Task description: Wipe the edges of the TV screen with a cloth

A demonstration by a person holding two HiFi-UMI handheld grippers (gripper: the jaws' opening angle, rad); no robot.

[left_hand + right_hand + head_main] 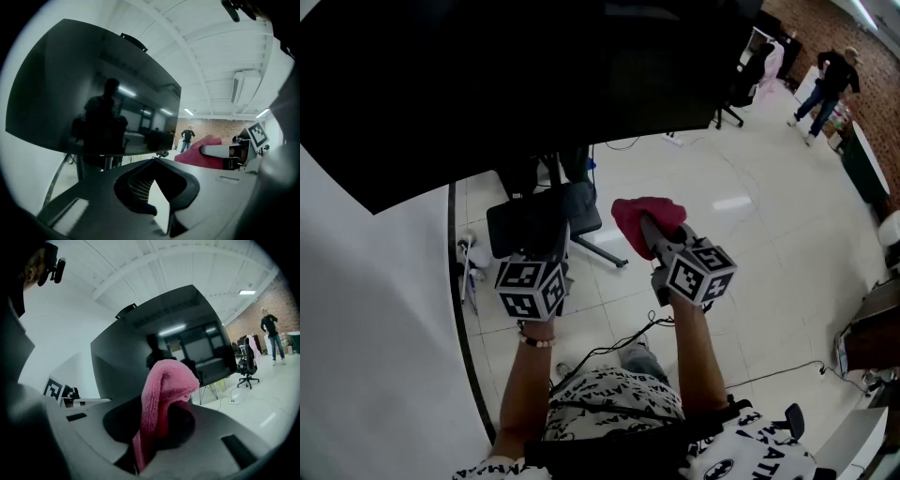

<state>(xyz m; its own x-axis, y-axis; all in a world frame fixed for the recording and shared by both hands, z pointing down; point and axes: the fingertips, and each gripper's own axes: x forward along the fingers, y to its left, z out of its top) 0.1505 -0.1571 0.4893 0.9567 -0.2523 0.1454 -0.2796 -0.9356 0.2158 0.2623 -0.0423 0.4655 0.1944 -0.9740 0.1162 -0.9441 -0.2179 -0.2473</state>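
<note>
The TV screen (534, 75) is a big black panel on a stand, filling the top of the head view, with its lower edge just above both grippers. It also fills the left gripper view (93, 108) and the right gripper view (164, 338). My right gripper (649, 230) is shut on a pink cloth (647, 216), which drapes over its jaws (164, 385) and hides the tips. It sits below the screen's lower edge, apart from it. My left gripper (528, 220) hangs beside it to the left, shut and holding nothing (152, 161).
The stand's dark legs (600, 246) spread on the tiled floor under the screen. A white wall (366, 319) runs along the left. Cables (609, 352) trail near my feet. An office chair (745, 80) and a standing person (827, 80) are far off at the right.
</note>
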